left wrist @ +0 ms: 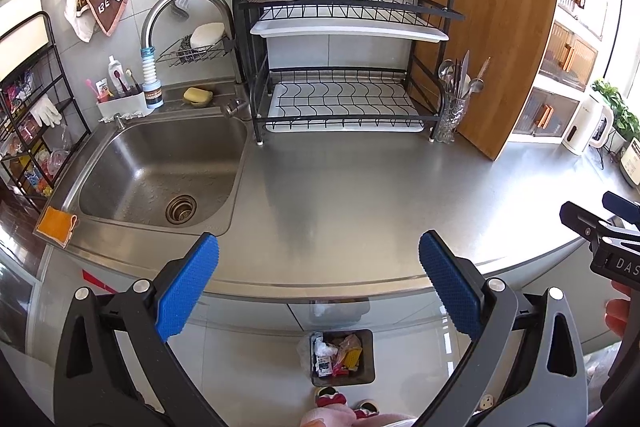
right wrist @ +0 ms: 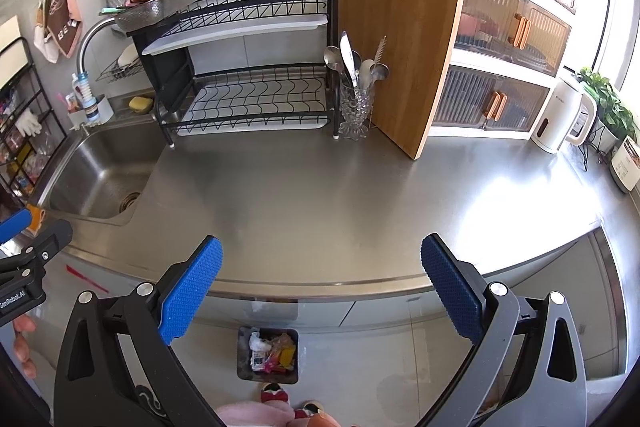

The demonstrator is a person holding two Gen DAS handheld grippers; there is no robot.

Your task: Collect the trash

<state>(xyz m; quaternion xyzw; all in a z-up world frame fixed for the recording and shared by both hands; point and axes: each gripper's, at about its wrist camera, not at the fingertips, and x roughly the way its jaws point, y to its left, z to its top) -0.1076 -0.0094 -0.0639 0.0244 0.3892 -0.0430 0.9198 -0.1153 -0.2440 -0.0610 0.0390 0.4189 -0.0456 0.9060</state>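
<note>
Nearest the lens, the left gripper (left wrist: 319, 285) has its blue pads spread wide and holds nothing; the right gripper (right wrist: 321, 285) is likewise spread and bare. Both hang over the near edge of the steel countertop (left wrist: 360, 195). Below it on the floor stands a small trash bin (left wrist: 342, 358) (wrappers and crumpled packets inside), right of the sink (left wrist: 160, 167).

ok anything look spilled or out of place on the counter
Nothing stands out. The steel counter shows no spill, the trash sits inside the bin on the floor, and both grippers, left and right, are open and hold nothing.
</note>
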